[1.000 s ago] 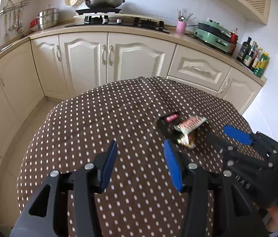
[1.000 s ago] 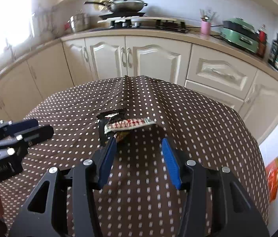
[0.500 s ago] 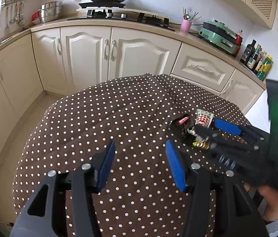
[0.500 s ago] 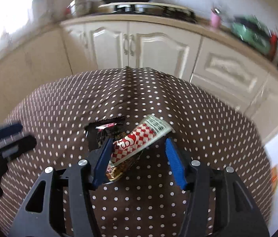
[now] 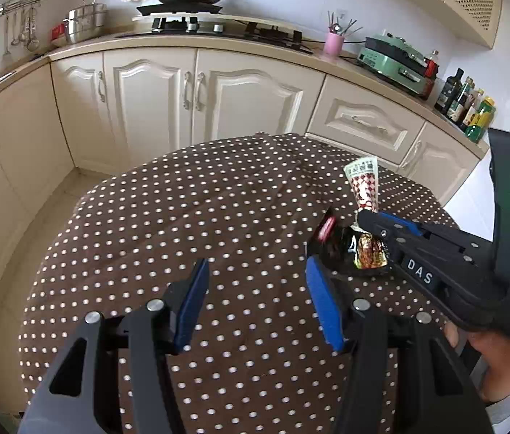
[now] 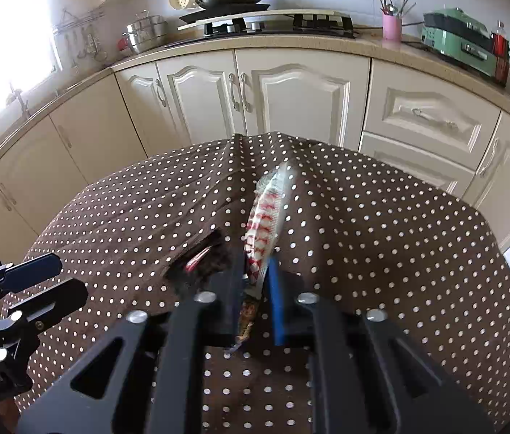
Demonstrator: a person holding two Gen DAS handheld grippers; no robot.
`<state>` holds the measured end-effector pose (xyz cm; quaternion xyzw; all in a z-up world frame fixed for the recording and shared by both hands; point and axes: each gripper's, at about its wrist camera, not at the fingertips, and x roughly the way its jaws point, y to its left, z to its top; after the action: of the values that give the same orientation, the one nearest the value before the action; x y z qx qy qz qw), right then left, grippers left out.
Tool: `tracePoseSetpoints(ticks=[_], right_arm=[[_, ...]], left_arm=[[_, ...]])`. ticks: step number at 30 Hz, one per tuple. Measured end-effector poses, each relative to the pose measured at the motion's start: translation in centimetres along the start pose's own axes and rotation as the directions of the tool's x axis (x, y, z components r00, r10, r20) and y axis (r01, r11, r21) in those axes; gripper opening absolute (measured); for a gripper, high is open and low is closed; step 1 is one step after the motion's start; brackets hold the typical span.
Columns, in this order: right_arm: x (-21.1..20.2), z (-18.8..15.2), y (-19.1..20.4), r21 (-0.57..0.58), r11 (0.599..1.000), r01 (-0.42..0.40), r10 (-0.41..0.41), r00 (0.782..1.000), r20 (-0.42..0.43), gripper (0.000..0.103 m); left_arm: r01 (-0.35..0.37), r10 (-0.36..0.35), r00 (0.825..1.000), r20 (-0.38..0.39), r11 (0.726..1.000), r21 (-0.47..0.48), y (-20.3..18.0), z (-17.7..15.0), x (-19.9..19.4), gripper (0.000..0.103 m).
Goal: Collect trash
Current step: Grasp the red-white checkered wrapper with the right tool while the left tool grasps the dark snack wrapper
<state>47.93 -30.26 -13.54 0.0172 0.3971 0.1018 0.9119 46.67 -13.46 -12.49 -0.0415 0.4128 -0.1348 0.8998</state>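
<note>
Here, a round table (image 5: 182, 217) under a brown white-dotted cloth, its far rim close to cream cabinets (image 5: 197, 97); much bare cloth lies to the left of the trash, and floor shows beyond the left rim.

Red-and-white checked wrapper (image 6: 266, 224): long, flat, crinkled, with a pale printed end; pinched at its near end, its long axis tilts up and away toward the cabinets. Beside it, a black wrapper (image 6: 204, 260) with a red label and a gold foil wrapper (image 5: 369, 253), toward the table's right side.

Right gripper (image 6: 256, 289): jaws closing, pads pressed on the checked wrapper.

Left gripper (image 5: 255, 303): jaws opening, nothing between them, above bare cloth.
</note>
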Motion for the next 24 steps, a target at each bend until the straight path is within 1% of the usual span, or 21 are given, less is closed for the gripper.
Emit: tracePoseSetpoints(ticks=[4, 6, 7, 10, 14, 16, 19, 22, 23, 24], right_arm=[[-0.9, -0.3, -0.6, -0.017, 1.0, 0.017, -0.017, 1.0, 0.01, 0.009], [-1.5, -0.6, -1.3, -0.012, 1.0, 0.022, -0.021, 1.0, 0.019, 0.009], [-1.8, -0.8, -1.7, -0.008, 1.0, 0.019, -0.019, 1.0, 0.017, 0.009], [-2.6, -1.3, -2.5, -0.001, 1.0, 0.022, -0.022, 0.999, 0.025, 0.009], [-3.5, -1.9, -3.5, -0.001, 0.999, 0.048, -0.048, 0.998, 0.04, 0.009], [-4.1, -2.1, -4.5, 0.014, 0.999, 0.051, -0.051, 0.997, 0.051, 0.009], [-4.8, -2.5, -5.4, 0.029, 0.998, 0.047, -0.049, 0.997, 0.064, 0.009], [-5.0, -2.9, -5.6, 0.03, 0.999, 0.032, -0.034, 0.997, 0.063, 0.009], [-5.0, -3.0, -5.7, 0.027, 0.999, 0.028, -0.029, 0.998, 0.063, 0.009], [-5.0, -3.1, -5.6, 0.028, 0.999, 0.022, -0.024, 0.998, 0.063, 0.009]], left_arm=[[0.029, -0.029, 1.0, -0.006, 0.999, 0.016, -1.2, 0.3, 0.7, 0.055], [0.056, -0.055, 0.998, -0.024, 0.998, 0.038, -2.2, 0.5, 1.5, 0.056], [0.061, -0.059, 0.998, -0.038, 0.997, 0.046, -2.6, 0.5, 2.0, 0.057], [0.049, -0.045, 0.997, -0.063, 0.997, 0.054, -3.6, 0.8, 3.5, 0.057], [0.079, -0.075, 0.994, -0.079, 0.996, 0.05, -5.2, 0.8, 4.4, 0.057], [0.101, -0.094, 0.993, -0.077, 0.991, 0.092, -6.5, 0.5, 4.4, 0.057], [0.1, -0.088, 0.991, -0.102, 0.987, 0.124, -7.9, 0.2, 4.9, 0.057], [0.095, -0.087, 0.991, -0.102, 0.992, 0.082, -8.2, 0.2, 5.1, 0.057], [0.088, -0.082, 0.992, -0.093, 0.994, 0.066, -8.3, 0.3, 5.1, 0.057], [0.071, -0.067, 0.996, -0.066, 0.996, 0.057, -8.4, 0.4, 4.7, 0.057]])
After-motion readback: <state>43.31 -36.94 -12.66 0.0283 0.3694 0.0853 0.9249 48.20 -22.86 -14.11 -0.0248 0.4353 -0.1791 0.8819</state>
